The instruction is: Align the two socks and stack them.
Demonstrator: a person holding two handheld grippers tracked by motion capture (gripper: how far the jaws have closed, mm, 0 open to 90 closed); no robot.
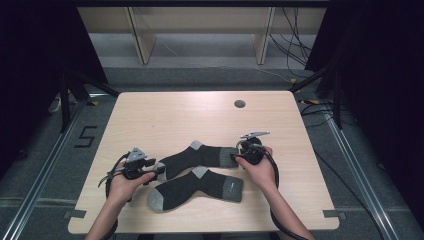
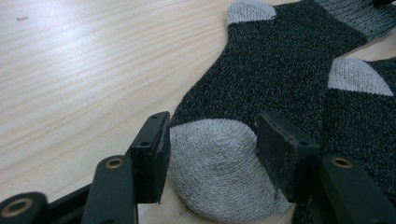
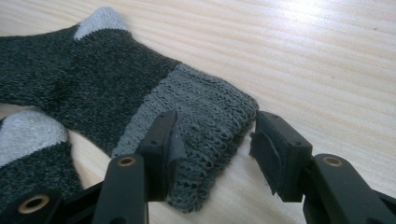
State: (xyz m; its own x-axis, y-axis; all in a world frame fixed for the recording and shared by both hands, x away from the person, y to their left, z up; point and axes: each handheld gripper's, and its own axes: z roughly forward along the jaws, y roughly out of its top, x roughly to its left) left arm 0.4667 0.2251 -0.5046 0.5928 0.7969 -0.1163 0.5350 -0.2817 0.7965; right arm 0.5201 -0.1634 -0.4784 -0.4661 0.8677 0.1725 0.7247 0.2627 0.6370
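Two dark grey socks with light grey toes and heels lie on the wooden table. The far sock has its toe at the left and its ribbed cuff at the right. The near sock lies just in front of it. My left gripper is at table level with its jaws closed against both sides of the far sock's toe. My right gripper straddles the cuff: one pad rests against the ribbing, while a small gap shows between the other pad and the cuff's edge.
A round cable hole sits near the table's far right. Bare wood stretches behind the socks. Black curtains flank the table, and cables trail on the floor at the back right.
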